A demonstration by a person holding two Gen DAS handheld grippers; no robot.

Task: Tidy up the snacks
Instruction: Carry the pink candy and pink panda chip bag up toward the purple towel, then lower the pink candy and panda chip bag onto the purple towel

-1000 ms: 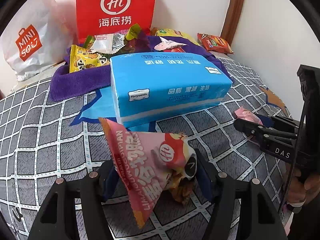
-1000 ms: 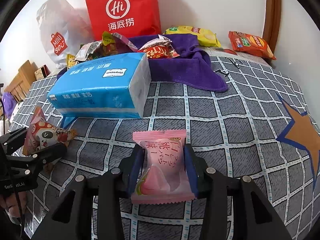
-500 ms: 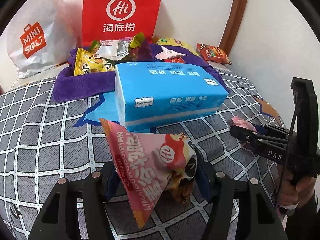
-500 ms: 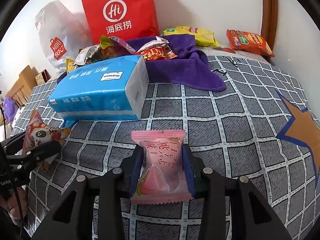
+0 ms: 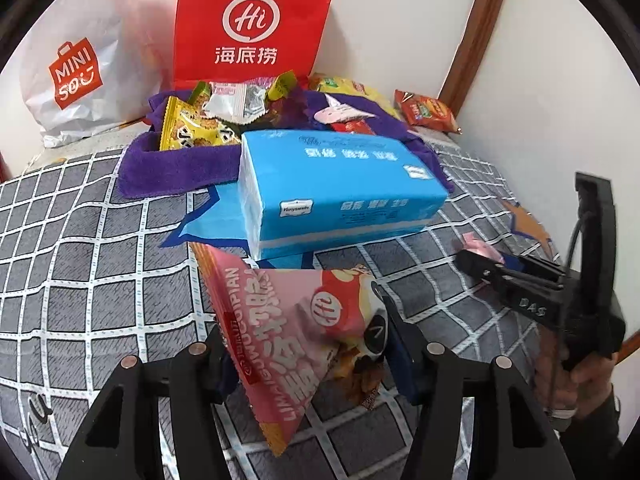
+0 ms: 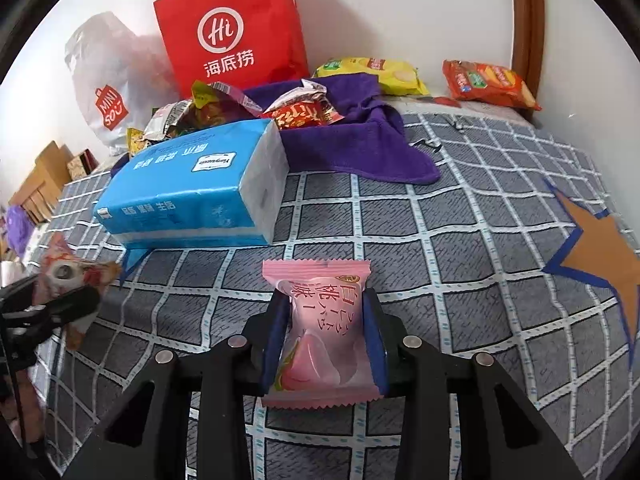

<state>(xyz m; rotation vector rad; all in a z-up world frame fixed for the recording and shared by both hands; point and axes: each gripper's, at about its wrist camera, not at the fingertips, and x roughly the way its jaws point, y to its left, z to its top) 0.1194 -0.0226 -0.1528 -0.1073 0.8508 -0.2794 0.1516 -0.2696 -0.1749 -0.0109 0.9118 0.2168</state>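
Both tongs are black plastic with blue pads and round metal screws; the right tongs (image 5: pixel 500 270), at right of frame, bear white lettering "DAS" and a thin black cable.

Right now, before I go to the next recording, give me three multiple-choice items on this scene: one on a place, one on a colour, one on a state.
1. Where is the tissue pack?
A. inside the red bag
B. on the checked cover, in front of the purple towel
C. on the floor

2. What colour is the towel?
A. green
B. white
C. purple

3. What is in the right gripper?
A. a pink sweet
B. nothing
C. the yellow chip bag

Key: 1 B, the pack lies on the cover near the towel's front edge. 2 C, it shows purple in both views. 3 A, the blue pads flank the pink sweet and touch its sides.
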